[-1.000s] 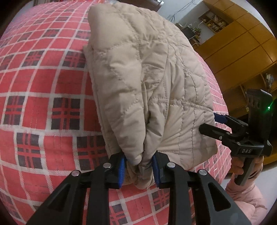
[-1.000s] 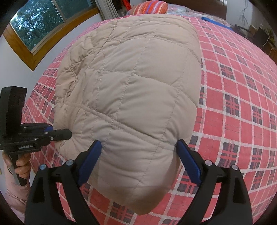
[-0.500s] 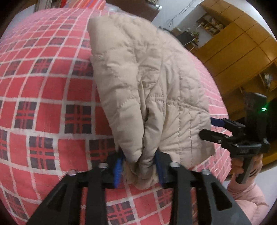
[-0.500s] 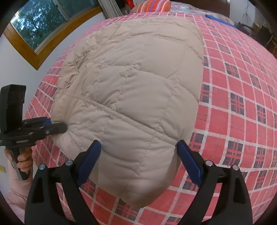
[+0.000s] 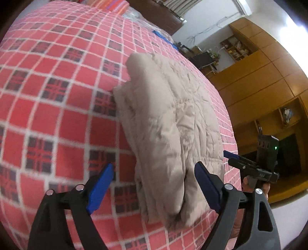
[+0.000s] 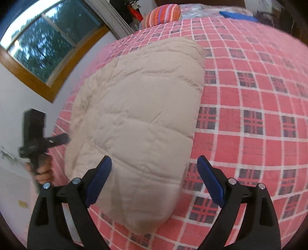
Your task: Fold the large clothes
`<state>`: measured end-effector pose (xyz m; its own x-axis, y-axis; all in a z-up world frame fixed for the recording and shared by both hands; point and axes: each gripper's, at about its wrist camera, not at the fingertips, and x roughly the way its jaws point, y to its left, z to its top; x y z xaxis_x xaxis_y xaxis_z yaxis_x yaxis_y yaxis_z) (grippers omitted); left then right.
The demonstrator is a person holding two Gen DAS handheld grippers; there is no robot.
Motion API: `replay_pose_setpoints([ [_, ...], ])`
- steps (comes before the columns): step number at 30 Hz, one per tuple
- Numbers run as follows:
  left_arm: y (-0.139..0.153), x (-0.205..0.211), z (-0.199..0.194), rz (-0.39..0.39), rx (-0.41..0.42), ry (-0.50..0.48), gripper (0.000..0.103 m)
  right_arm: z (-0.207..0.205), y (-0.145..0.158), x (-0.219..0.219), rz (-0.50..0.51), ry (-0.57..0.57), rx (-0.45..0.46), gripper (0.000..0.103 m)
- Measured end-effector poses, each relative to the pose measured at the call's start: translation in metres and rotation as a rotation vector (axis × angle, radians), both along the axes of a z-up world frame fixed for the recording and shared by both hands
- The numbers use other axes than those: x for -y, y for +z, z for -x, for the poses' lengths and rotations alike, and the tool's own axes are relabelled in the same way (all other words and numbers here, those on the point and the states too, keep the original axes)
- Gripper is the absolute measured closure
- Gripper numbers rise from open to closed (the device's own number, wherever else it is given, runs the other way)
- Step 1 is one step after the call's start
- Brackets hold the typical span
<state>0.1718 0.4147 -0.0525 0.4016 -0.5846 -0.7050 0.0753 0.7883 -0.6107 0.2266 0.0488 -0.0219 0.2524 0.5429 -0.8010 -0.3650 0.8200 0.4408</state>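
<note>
A beige quilted jacket [image 5: 169,130] lies folded in a thick stack on the red plaid bed [image 5: 48,115]. My left gripper [image 5: 154,184] is open, its blue pads spread to either side of the jacket's near corner and off the cloth. In the right wrist view the same jacket [image 6: 138,119] fills the middle, and my right gripper [image 6: 154,177] stands open over its near edge with nothing held. Each gripper shows in the other's view: the right gripper [image 5: 231,158] beside the jacket's right edge, the left gripper [image 6: 63,138] at its left edge, held by a hand [image 6: 43,173].
Wooden wardrobes and shelves [image 5: 269,86] stand beyond the bed's right side. A striped pillow [image 6: 163,14] and a blue item [image 6: 237,15] lie at the bed's far end. A window [image 6: 48,44] is in the wall on the left.
My left gripper was shut on the jacket's bunched corner; it has opened, let go and pulled back. The jacket has settled flat. The right gripper stayed open and drew back a little.
</note>
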Motion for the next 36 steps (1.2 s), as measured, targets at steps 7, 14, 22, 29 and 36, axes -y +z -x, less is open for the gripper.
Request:
replay_pose_setpoints([
  [7, -0.035, 0.002, -0.023, 0.091, -0.055, -0.016, 0.012, -0.021, -0.028, 0.011, -0.114, -0.009, -0.099, 0.013],
  [14, -0.055, 0.005, -0.025, 0.174, -0.039, -0.016, 0.004, -0.030, -0.048, 0.000, -0.221, 0.015, -0.167, 0.008],
  [22, -0.050, 0.051, -0.021, 0.176, -0.007, -0.100, 0.015, -0.029, -0.051, -0.003, -0.229, 0.035, -0.148, 0.028],
  [29, -0.021, 0.077, -0.010, 0.115, 0.085, -0.115, 0.039, -0.024, -0.037, 0.010, -0.213, 0.059, -0.089, 0.047],
  [36, -0.012, 0.125, -0.016, 0.144, 0.104, -0.178, 0.042, -0.014, -0.006, 0.057, -0.175, -0.002, -0.003, 0.049],
])
